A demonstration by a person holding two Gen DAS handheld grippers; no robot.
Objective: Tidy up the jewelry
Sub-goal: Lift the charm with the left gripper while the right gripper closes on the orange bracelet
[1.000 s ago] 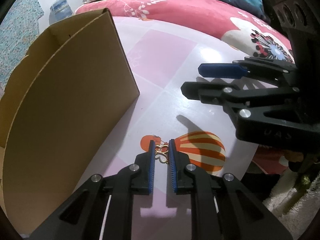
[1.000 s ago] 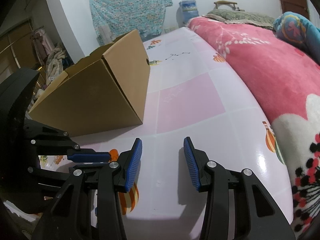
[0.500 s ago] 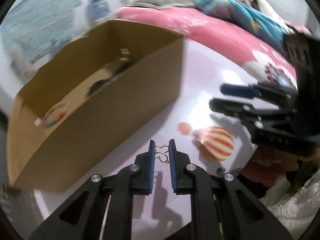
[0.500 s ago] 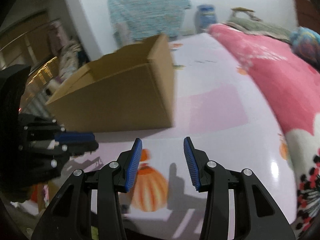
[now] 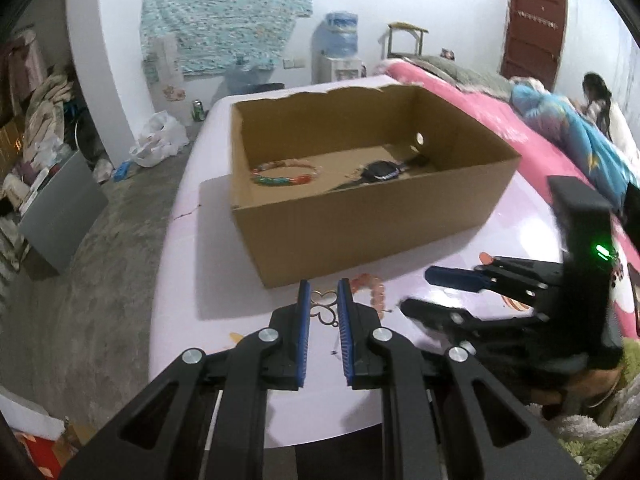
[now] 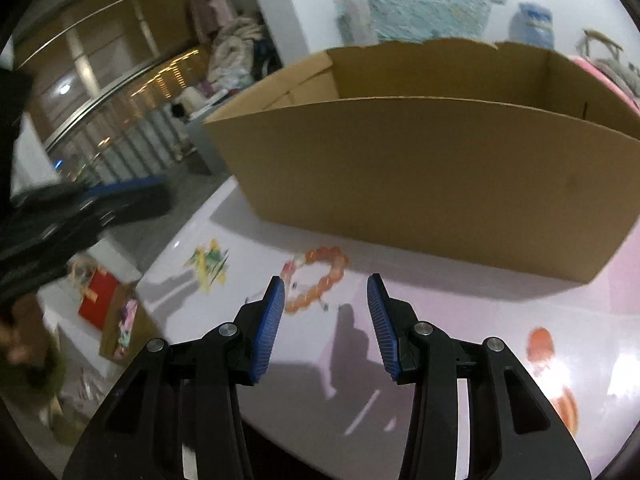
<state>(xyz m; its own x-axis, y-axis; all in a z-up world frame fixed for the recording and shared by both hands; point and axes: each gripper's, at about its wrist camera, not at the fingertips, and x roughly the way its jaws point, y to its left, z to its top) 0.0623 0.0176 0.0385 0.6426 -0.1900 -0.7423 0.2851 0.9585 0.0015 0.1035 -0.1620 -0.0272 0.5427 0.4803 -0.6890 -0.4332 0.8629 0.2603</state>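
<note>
We hold a small gold earring (image 5: 325, 307) pinched in our left gripper (image 5: 322, 300), low in the frame, short of the cardboard box (image 5: 360, 216). Inside already lie a beaded bracelet (image 5: 286, 174) and a watch (image 5: 382, 170). Our right gripper (image 6: 326, 294) gapes empty over the orange bracelet (image 6: 320, 283), which remains on the table (image 5: 208, 272).

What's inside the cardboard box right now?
Inside the cardboard box: a multicolored bead bracelet and a dark watch on the floor. The near wall hides the floor strip right behind it.
</note>
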